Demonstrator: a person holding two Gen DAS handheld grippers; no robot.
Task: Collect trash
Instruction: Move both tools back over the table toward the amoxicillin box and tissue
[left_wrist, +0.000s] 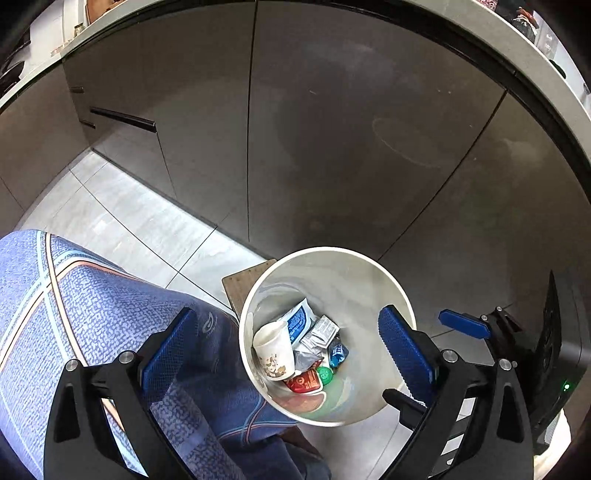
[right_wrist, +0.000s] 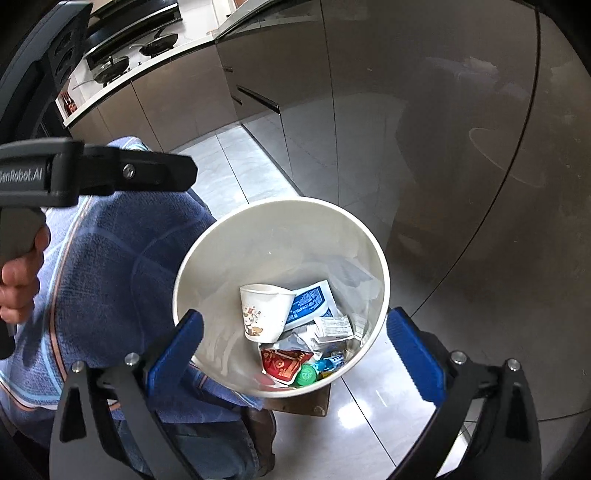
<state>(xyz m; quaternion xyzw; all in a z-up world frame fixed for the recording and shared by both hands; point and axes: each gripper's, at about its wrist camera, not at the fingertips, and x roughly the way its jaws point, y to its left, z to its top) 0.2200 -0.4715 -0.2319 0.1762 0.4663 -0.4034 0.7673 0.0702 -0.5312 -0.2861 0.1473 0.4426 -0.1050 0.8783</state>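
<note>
Both grippers hang spread and empty over the white bin — left gripper; right gripper — aimed down so litter lands beside the paper cup at lower centre.

Paper cup is covering part of the blue-white packet; wrapper print is reading too small. Bin is hiding most of the brown board beneath. Person's hand is getting cut off at the right-wrist view's left edge.
</note>
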